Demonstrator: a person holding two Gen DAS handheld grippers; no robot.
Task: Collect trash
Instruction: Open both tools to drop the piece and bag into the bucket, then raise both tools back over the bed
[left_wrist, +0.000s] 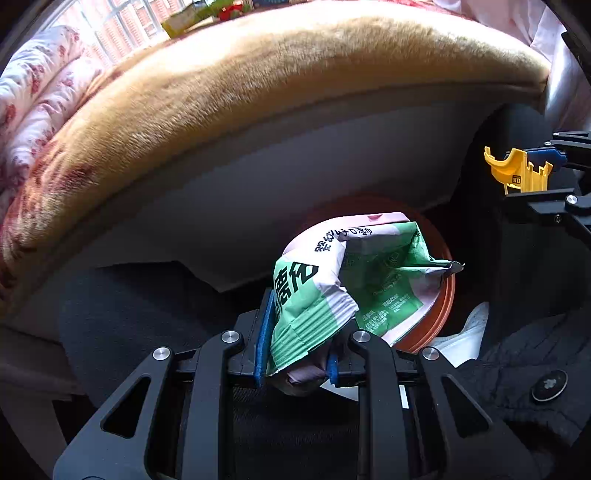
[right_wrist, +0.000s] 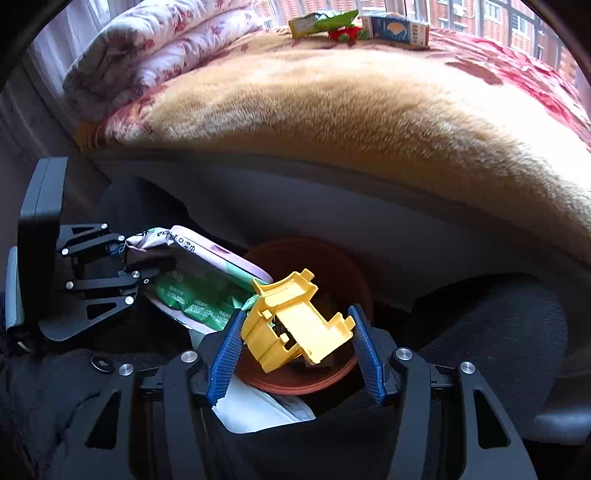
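Looking through the left wrist view first, we see our left gripper (left_wrist: 297, 354) squeezed tight on a crinkly green and pink wrapper (left_wrist: 332, 291). It hangs right over the brown bin (left_wrist: 445, 295). The wrapper looks light, soft and floppy, so we think a pinch at its bunched end is best. The right gripper (left_wrist: 532, 184) is off to the side of the bin. The fuzzy blanket (left_wrist: 258, 92) is behind the bin, out of the way.

In the right wrist view, our right gripper (right_wrist: 295, 343) holds a yellow plastic piece (right_wrist: 291, 321) by its two ends, just above the bin (right_wrist: 288, 384). It looks stiff and light, maybe a bit slippery. The wrapper (right_wrist: 199, 291) sticks out over the bin too, so the two might bump. More wrappers and a box (right_wrist: 395, 29) sit far behind the bin.
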